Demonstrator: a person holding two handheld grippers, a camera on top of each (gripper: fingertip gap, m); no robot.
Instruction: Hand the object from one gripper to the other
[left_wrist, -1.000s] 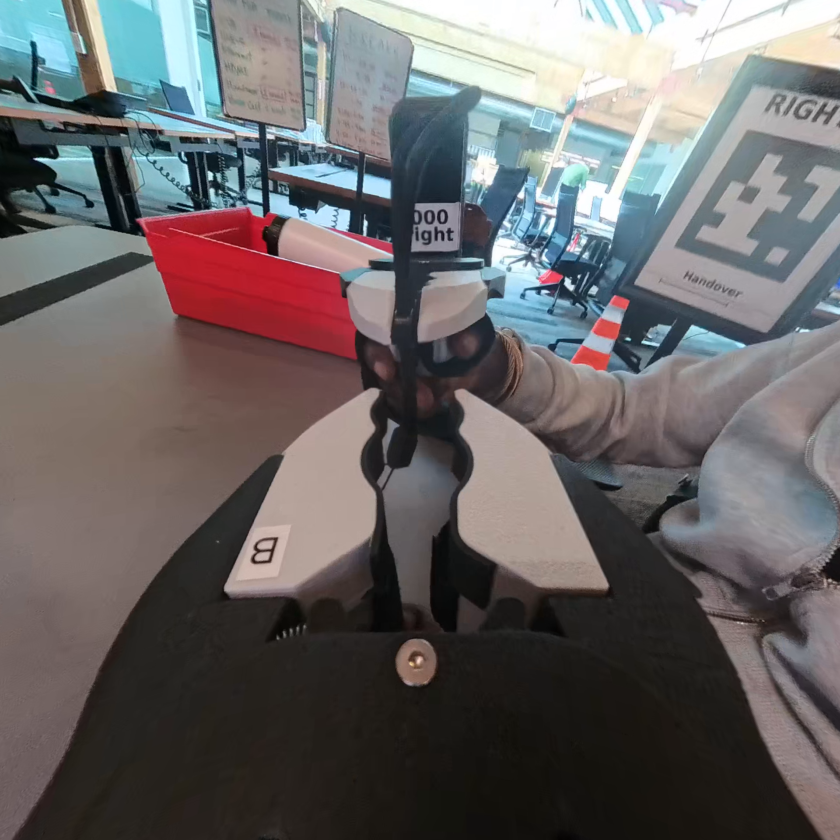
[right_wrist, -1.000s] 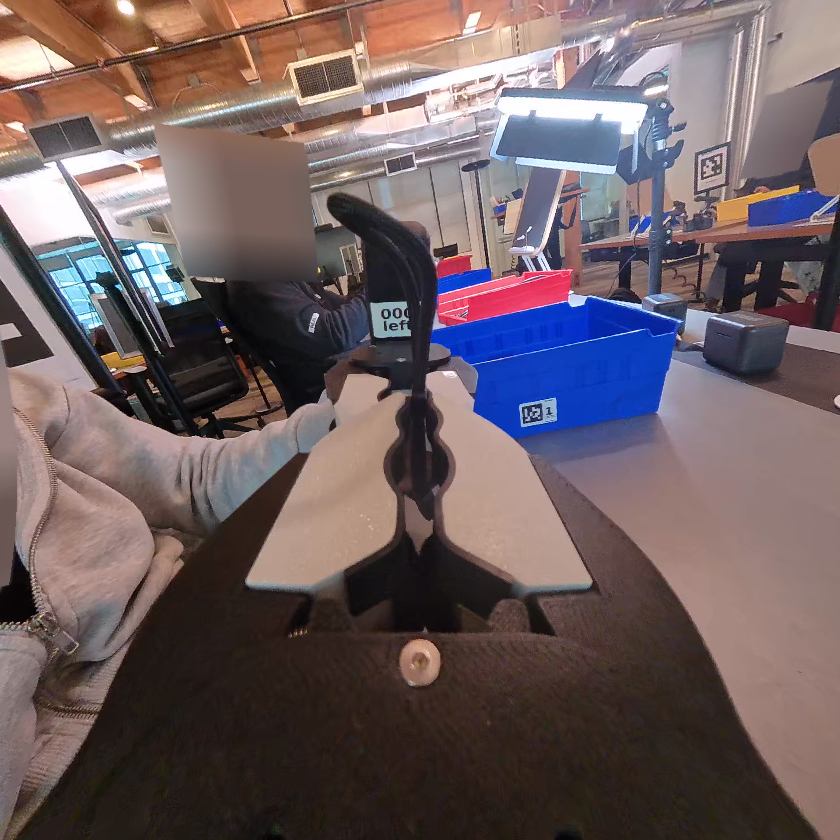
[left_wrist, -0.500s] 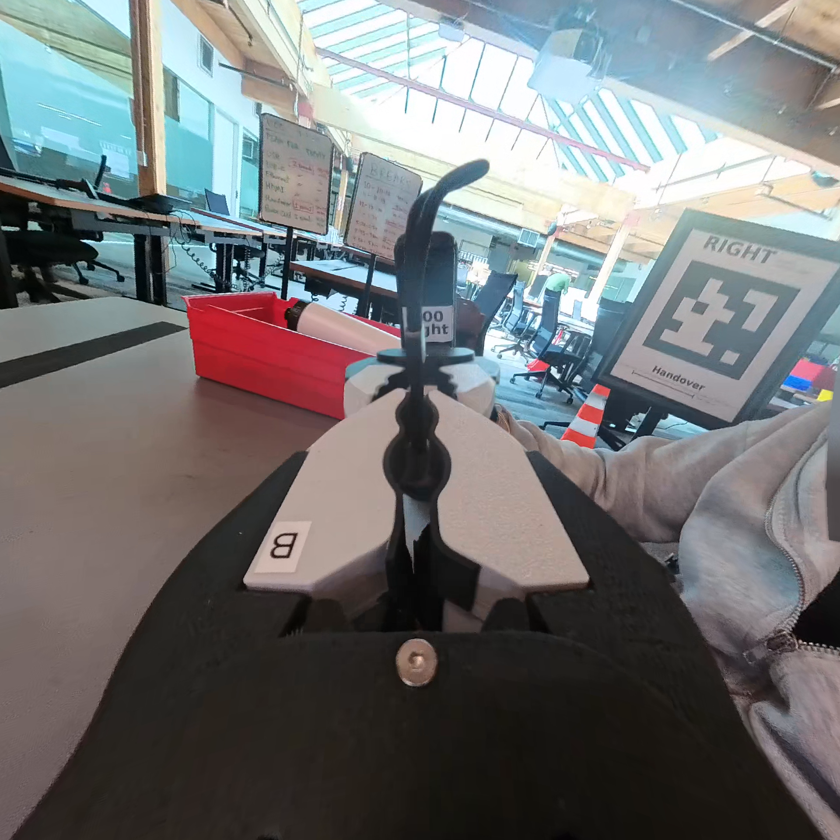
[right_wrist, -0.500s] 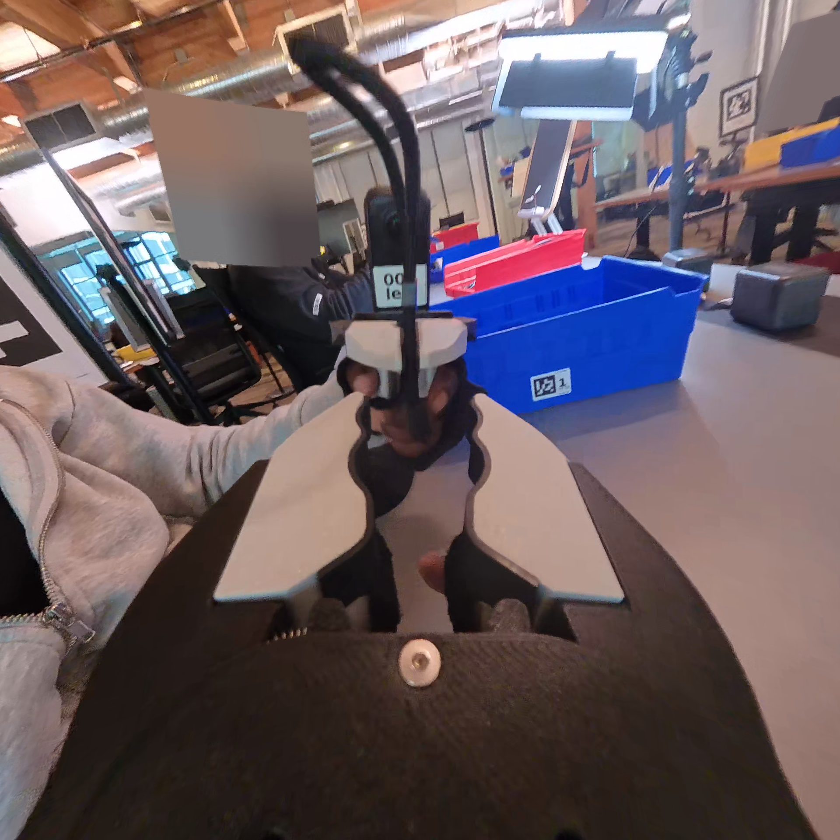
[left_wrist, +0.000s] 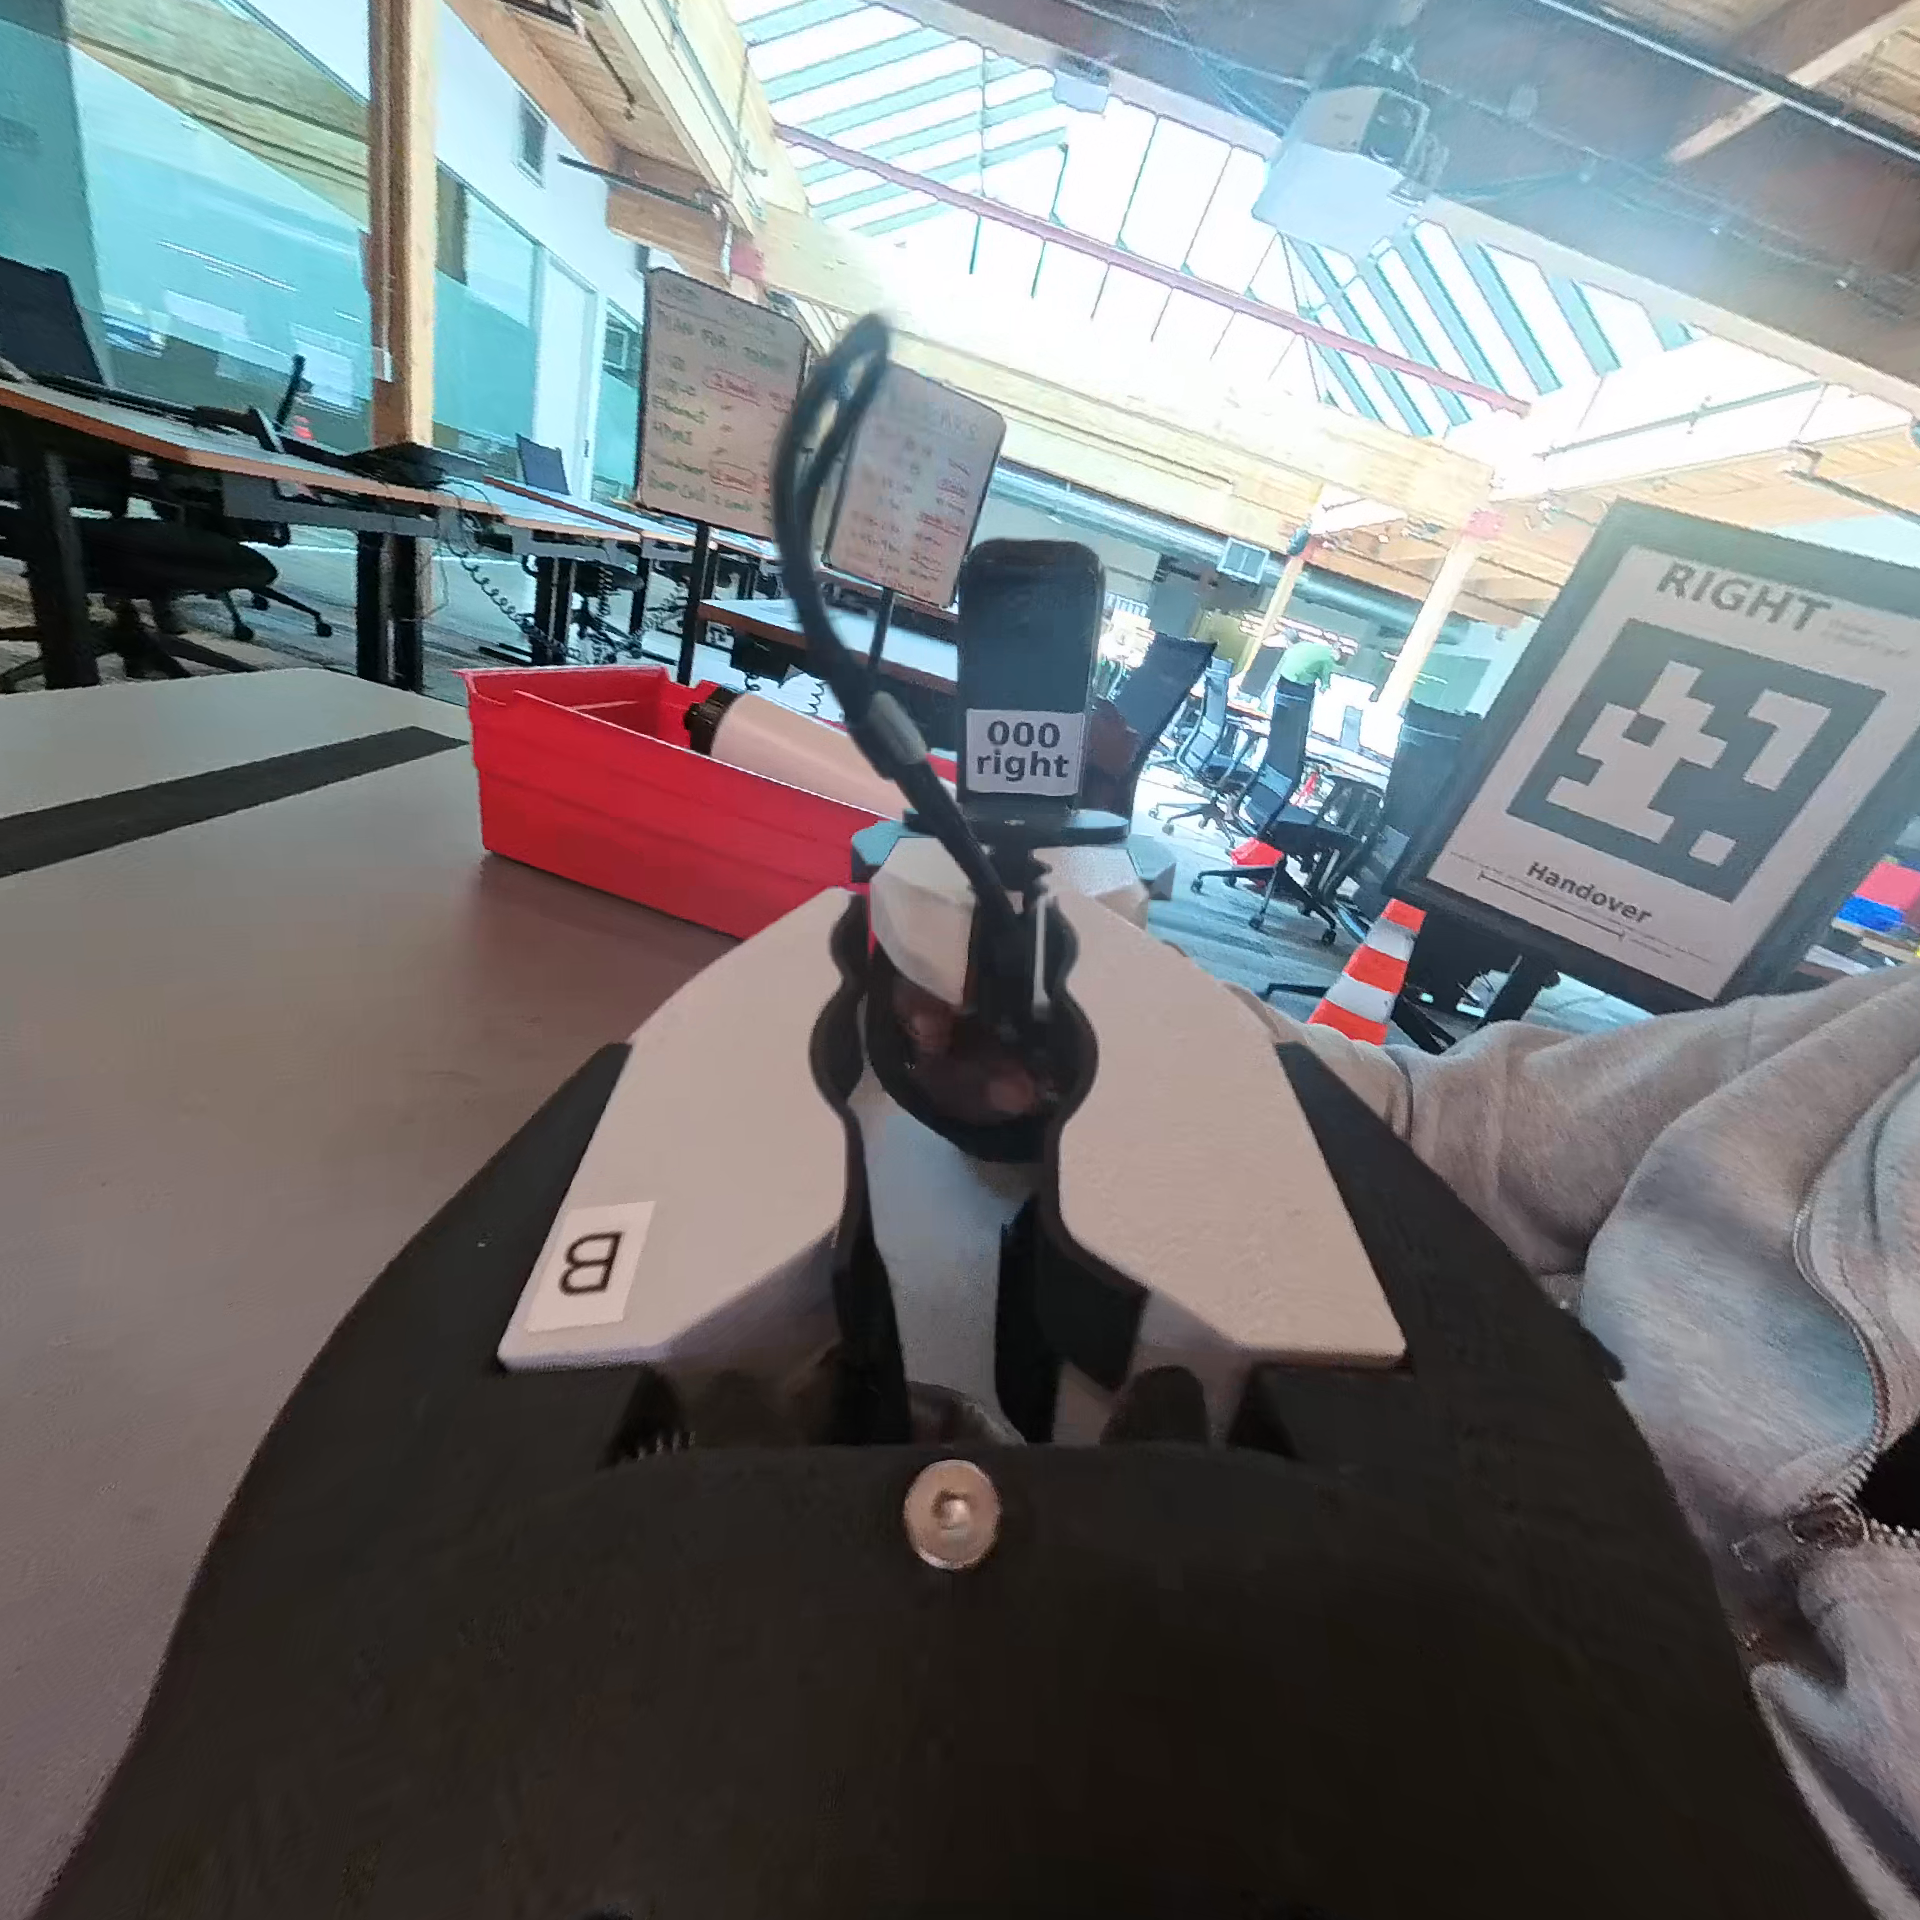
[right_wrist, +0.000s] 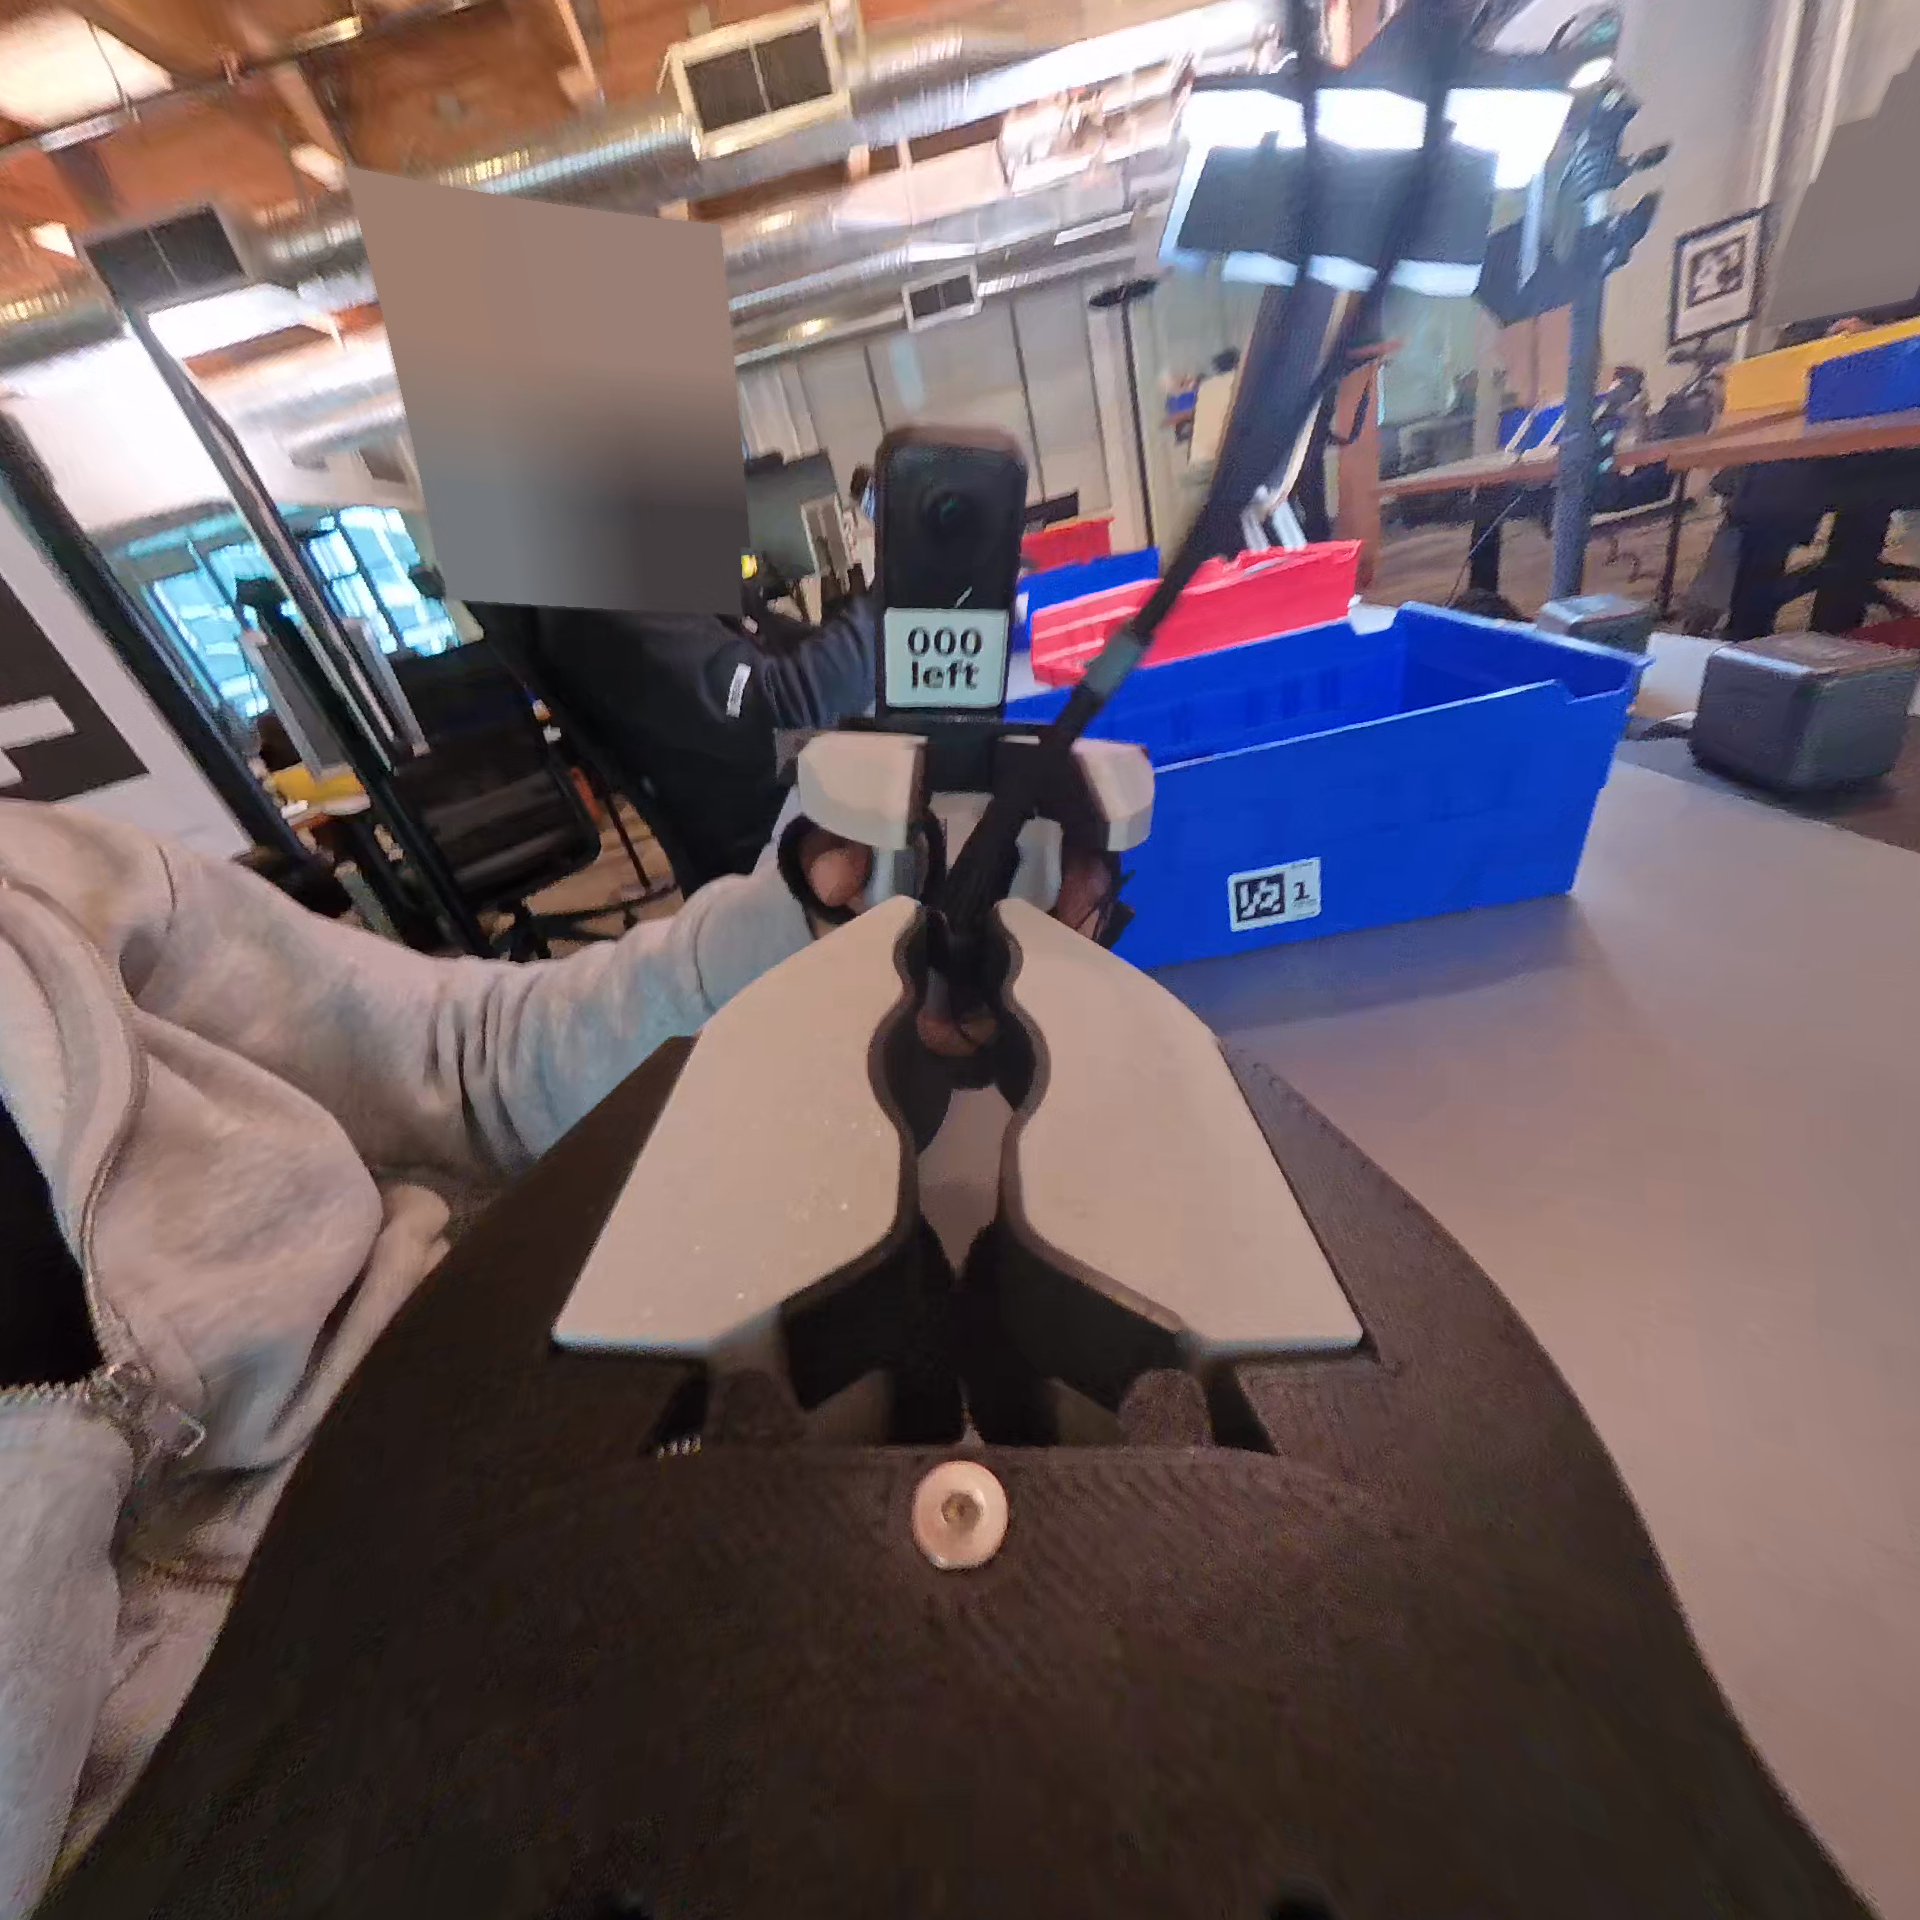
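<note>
Right gripper jaws have pinched shut on the black cable; left gripper jaws now spread half-open, empty. Handover looks done!

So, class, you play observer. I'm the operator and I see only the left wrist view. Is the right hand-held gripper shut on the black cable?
Observer: Yes. The right wrist view shows the right hand-held gripper with its fingertips pinched around the black cable.
Operator: What stands on the table beyond it?
Observer: A blue bin, behind and to the right of the left hand-held gripper.
Operator: Anything else there?
Observer: A dark grey box, to the right of the bin and apart from it.
</note>
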